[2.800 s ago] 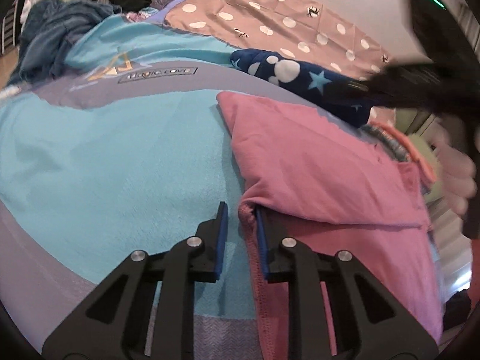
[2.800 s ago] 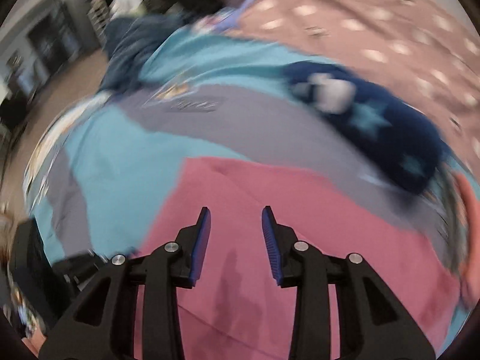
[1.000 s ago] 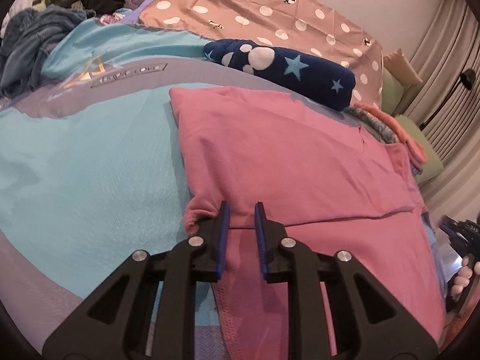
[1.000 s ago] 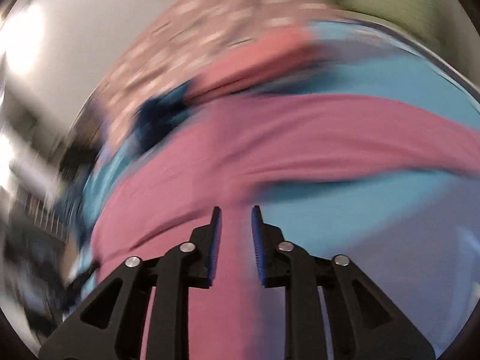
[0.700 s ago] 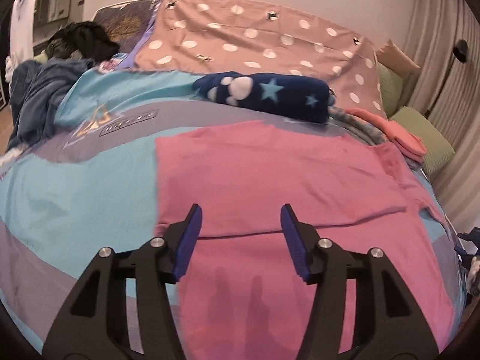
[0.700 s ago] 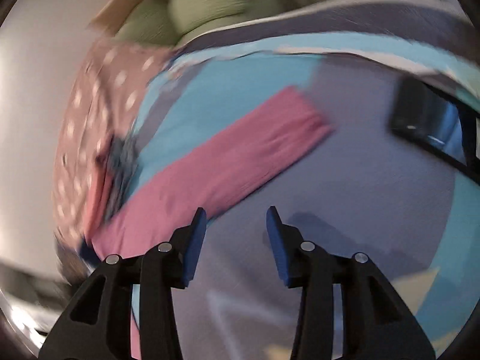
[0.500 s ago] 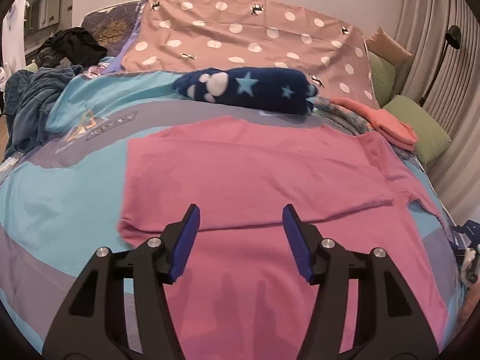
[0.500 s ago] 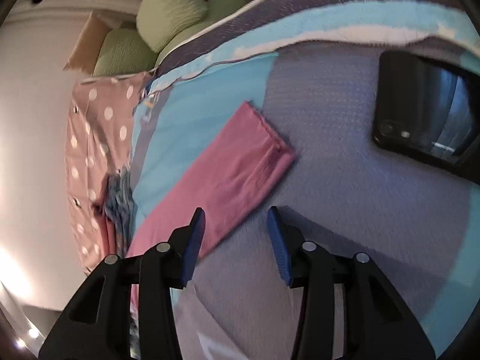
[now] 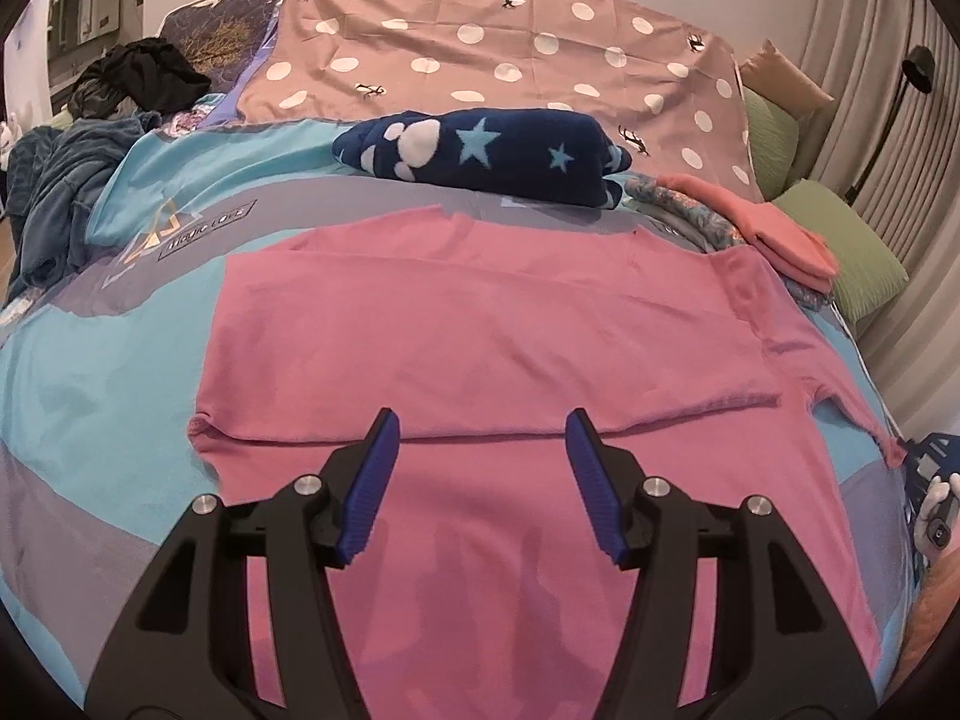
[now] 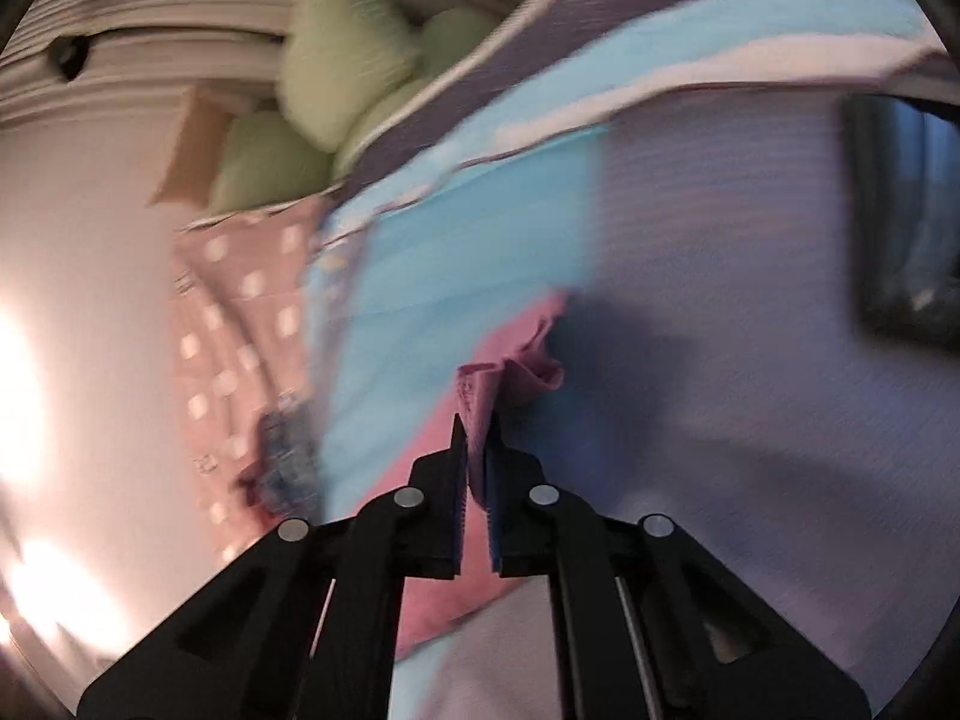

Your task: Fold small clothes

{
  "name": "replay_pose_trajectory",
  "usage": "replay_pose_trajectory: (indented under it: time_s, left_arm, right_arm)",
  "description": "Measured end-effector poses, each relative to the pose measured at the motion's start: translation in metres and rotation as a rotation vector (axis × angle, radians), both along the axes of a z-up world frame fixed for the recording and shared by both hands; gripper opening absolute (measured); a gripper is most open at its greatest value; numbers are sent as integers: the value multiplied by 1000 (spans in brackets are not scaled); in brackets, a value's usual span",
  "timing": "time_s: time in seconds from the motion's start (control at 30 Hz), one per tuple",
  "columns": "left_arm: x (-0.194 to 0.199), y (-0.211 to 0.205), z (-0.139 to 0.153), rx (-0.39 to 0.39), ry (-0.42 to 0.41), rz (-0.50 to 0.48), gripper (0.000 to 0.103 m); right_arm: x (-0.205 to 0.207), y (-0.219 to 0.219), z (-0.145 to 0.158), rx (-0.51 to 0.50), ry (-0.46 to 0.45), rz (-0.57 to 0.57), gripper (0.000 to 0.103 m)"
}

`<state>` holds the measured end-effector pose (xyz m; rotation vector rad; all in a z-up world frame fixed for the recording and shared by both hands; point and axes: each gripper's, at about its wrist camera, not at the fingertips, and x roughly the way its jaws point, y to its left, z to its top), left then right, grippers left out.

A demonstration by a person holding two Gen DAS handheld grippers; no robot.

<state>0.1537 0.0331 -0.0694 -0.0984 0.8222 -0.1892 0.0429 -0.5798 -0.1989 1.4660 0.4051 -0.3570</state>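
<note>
A pink long-sleeved shirt (image 9: 480,312) lies spread on the blue and grey bedspread (image 9: 90,360), its near half folded over along a crease. My left gripper (image 9: 480,420) hovers open above that crease, with nothing between its blue pads. The shirt's sleeve end (image 9: 888,450) runs to the right edge, where a hand (image 9: 936,495) shows. In the blurred right wrist view, my right gripper (image 10: 477,426) is closing its jaws on the bunched sleeve cuff (image 10: 510,372), and the pads press on the cloth.
A navy star blanket (image 9: 480,156) and a polka-dot sheet (image 9: 480,48) lie behind the shirt. Folded coral clothes (image 9: 780,228) and green pillows (image 9: 852,240) are at the right, dark clothes (image 9: 138,78) at the far left. A black phone (image 10: 900,210) lies near the sleeve.
My left gripper let go of the folded shirt edge, opened wide and drew back. My right gripper swung over to the sleeve end, opened, then closed on the cuff.
</note>
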Motion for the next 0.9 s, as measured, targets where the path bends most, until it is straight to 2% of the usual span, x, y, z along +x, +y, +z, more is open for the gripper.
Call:
replay_pose_trajectory:
  time_s: [0.07,0.2,0.3,0.4,0.53,0.63,0.8,0.9]
  left_arm:
    - [1,4,-1,-21,2,9,59]
    - [0,10,-3,-46,-2,17,59]
    - [-2,18,-7,-67,4,24,59]
    - [-5,29,-8,-96,3,30,59]
    - [-6,49,-7,-160,-8,30,59]
    - [-6,61,-5,-223,-13,5,58]
    - [2,70,-8,-384,20,-74,57]
    - [14,63,-15,-472,67,-118,58]
  right_arm:
    - [19,22,29,-47,-72,79,6]
    - [78,101,101,-180,-228,325,6]
    - [119,176,135,-260,-306,535,6]
    - [152,250,153,-329,-350,725,6]
    - [183,341,145,-392,-334,961,6]
    - [195,388,123,-427,-266,1086,6]
    - [188,421,82,-455,-158,1192,7]
    - [180,430,77,-516,-130,1228,7]
